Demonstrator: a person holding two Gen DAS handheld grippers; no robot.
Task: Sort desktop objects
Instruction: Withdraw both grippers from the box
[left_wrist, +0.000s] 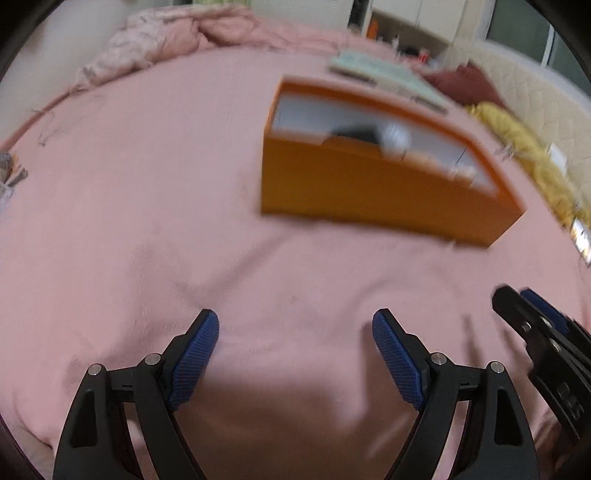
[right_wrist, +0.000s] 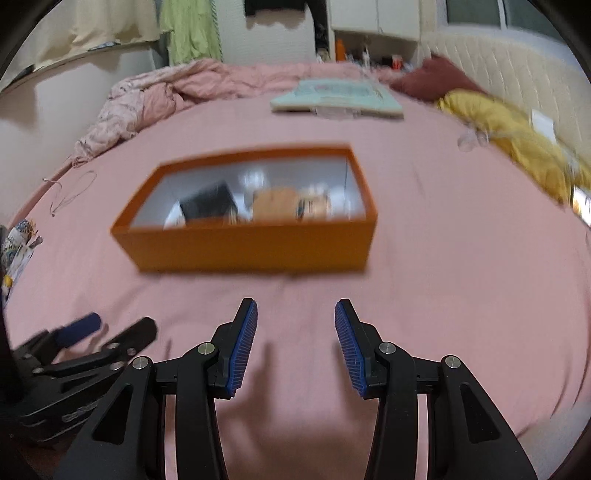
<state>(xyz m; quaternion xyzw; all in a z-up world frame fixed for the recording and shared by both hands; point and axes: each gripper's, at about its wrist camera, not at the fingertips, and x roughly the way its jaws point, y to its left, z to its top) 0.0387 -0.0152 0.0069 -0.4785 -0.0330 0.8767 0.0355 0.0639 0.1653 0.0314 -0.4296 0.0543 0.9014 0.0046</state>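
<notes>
An open orange box (right_wrist: 251, 247) stands on the pink bedspread (right_wrist: 443, 277), a little ahead of both grippers. Inside it lie a black item (right_wrist: 208, 203), a tan item (right_wrist: 275, 205) and other small things, all too blurred to name. My right gripper (right_wrist: 296, 304) hovers over the spread in front of the box, open, with nothing between its blue pads. In the left wrist view the box (left_wrist: 369, 184) is up and to the right. My left gripper (left_wrist: 295, 317) is open wide and empty. Each gripper shows in the other's view, the right gripper (left_wrist: 515, 293) and the left gripper (right_wrist: 120, 325).
A pale teal book (right_wrist: 332, 98) lies beyond the box. A yellow cloth (right_wrist: 517, 133) and a maroon pillow (right_wrist: 436, 77) lie along the cream headboard at right. A crumpled pink duvet (right_wrist: 147, 99) is at far left, and patterned small items (right_wrist: 18, 240) sit at the left edge.
</notes>
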